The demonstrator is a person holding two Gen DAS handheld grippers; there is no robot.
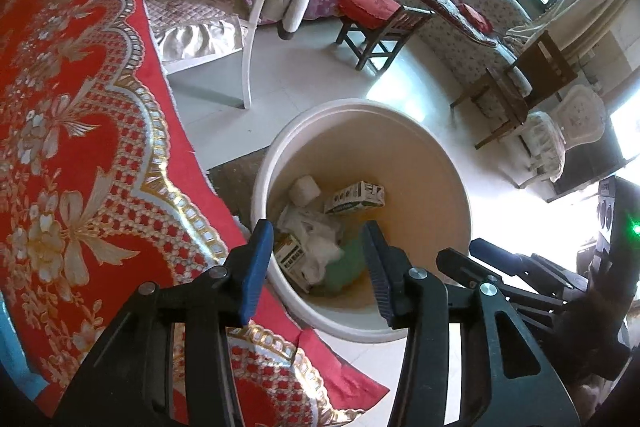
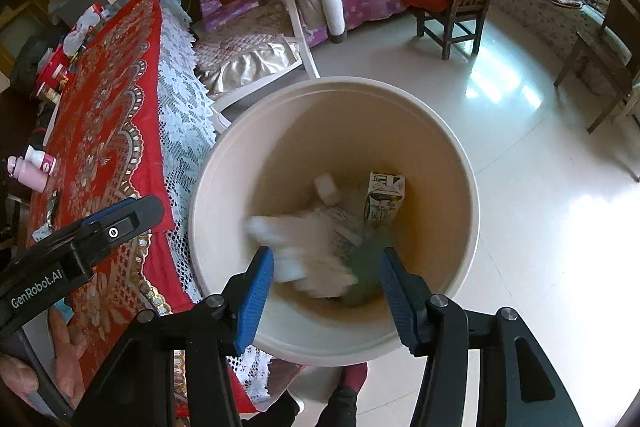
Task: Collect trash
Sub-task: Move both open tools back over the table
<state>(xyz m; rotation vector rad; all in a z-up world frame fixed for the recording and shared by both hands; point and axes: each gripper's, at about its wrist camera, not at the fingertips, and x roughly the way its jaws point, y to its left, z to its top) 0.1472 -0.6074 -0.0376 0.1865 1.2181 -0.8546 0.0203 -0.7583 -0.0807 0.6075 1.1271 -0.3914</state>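
Trash fills our bin [image 2: 460, 163]; both grippers [image 1: 316, 263] [image 2: 326, 287] hang spread, empty; bottles [image 2: 34, 167] wait on the tablecloth [image 2: 100, 131].

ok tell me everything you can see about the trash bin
The trash bin is a round, open-topped tub, white outside with a cream inner wall, and looks like plastic. It stands upright on the tiled floor beside the table's red cloth. Inside lie a small carton, a white roll, crumpled white plastic and something green. Both grippers, the left and the right, hang open above it; neither touches it.
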